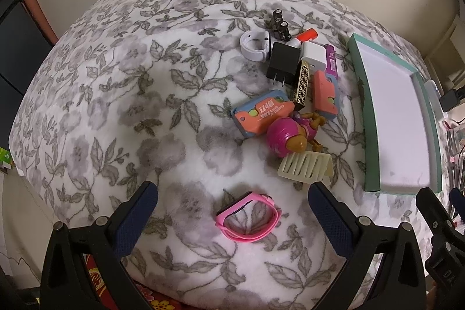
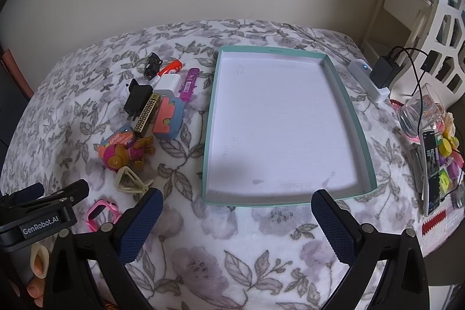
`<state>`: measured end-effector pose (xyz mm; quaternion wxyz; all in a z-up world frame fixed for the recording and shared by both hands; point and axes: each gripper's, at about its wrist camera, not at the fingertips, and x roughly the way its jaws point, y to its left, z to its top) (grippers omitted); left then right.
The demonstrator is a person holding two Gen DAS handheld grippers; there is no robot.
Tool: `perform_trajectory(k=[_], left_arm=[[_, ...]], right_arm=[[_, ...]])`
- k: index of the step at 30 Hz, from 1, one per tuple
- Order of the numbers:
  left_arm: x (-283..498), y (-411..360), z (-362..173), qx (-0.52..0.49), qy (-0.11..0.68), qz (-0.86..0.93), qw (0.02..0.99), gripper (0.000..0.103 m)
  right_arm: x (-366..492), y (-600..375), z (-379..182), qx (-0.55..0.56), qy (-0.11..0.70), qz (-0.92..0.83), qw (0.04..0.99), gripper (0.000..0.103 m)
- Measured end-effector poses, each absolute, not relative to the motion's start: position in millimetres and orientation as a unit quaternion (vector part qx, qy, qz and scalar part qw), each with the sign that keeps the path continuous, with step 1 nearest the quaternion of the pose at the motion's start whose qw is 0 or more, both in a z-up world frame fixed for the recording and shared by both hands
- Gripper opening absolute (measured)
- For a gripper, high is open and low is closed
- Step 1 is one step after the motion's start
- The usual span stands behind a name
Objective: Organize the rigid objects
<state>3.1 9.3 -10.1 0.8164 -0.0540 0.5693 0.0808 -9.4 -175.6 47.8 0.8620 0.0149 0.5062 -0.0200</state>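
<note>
A pink watch band lies on the floral blanket between the fingers of my left gripper, which is open and not touching it. Beyond it is a pile: a cream slotted rack, a pink dog figure, two orange-and-blue toys, a gold-patterned box, a black charger, a white charger and a white ring. The teal tray with a white floor holds nothing. My right gripper hangs open before the tray's near edge.
Right of the tray are a white power strip with a black adapter, a glass, a phone and small colourful items. A white shelf stands at the back right. A wall runs behind the blanket.
</note>
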Motion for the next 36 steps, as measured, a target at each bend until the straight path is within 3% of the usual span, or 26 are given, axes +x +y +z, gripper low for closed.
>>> perform_trajectory(k=[36], left_arm=[[2, 27, -24, -0.074, 0.591, 0.093, 0.798, 0.103]], right_arm=[[4, -158, 51, 0.032, 0.492, 0.010, 0.870, 0.103]])
